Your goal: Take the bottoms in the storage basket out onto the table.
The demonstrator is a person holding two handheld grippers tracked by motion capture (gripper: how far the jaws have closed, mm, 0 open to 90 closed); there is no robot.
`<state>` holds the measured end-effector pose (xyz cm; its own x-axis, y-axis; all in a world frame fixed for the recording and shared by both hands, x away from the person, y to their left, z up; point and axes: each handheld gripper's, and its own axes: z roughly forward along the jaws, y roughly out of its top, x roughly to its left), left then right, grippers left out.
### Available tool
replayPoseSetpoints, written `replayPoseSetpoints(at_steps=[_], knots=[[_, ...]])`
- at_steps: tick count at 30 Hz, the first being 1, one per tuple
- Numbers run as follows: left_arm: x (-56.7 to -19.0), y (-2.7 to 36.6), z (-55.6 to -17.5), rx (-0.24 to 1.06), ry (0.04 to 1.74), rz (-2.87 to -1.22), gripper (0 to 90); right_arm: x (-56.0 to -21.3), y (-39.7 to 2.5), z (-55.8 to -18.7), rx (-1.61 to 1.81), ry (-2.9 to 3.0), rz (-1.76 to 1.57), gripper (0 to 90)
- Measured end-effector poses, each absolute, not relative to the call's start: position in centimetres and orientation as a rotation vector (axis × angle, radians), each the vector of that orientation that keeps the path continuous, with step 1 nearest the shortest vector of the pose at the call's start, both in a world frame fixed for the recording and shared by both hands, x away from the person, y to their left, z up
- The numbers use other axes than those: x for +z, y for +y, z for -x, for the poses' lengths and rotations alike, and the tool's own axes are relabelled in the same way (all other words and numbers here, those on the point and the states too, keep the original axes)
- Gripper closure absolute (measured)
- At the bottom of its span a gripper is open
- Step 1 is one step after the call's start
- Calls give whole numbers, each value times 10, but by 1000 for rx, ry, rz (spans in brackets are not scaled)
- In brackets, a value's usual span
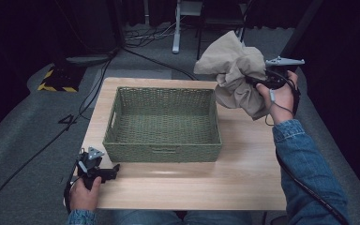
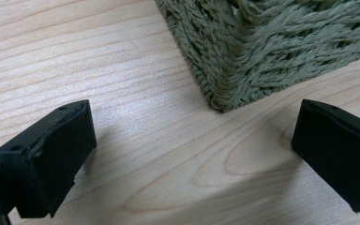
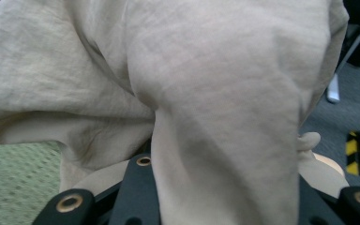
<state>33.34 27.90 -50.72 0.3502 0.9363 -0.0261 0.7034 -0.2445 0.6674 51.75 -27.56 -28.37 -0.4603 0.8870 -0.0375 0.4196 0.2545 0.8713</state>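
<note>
The right gripper (image 1: 258, 82) holds a bunched beige cloth (image 1: 236, 70) up in the air over the far right corner of the table (image 1: 243, 178), just beyond the right wall of the green basket (image 1: 164, 152). Its jaws are clamped on a gather of the cloth, and in the right gripper view the cloth (image 3: 206, 93) spills forward over the black jaw mounts, so the tips themselves are hidden under the folds. Held high like this, the cloth hangs free of the table and the basket rim, which suggests it is meant to be carried left and lowered into the basket without dragging

The cloth looks soft and matte, like a light cotton or linen, creased all over and slumping in loose lobes; it will sag and shift rather than keep a shape. The basket is the opposite: stiff, rectangular, woven of twisted green cord with a tight ribbed texture, an open top, a cut-out handle in the left wall, and an empty mesh-like floor

The left gripper (image 1: 104, 172) rests low at the near left corner of the table, its jaws wide apart with nothing between them. In the left gripper view it (image 2: 192, 154) faces the basket's near corner (image 2: 243, 61), close but not touching, probably waiting to steady the basket. The table is pale wood with clear grain
</note>
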Motion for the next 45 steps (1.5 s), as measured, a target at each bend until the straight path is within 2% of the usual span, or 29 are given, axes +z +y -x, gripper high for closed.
replayPoseSetpoints(at_steps=[15, 29, 45], knots=[[-507, 279, -333, 511, 1420, -2030, 1, -309, -300, -546, 969, 1930, -1305, 725], [-507, 277, -336, 504, 1388, -2052, 1, -350, -312, -562, 907, 1932, -1457, 719], [-507, 276, -335, 499, 1394, -2050, 2, -382, -322, -567, 849, 1945, -1569, 713]])
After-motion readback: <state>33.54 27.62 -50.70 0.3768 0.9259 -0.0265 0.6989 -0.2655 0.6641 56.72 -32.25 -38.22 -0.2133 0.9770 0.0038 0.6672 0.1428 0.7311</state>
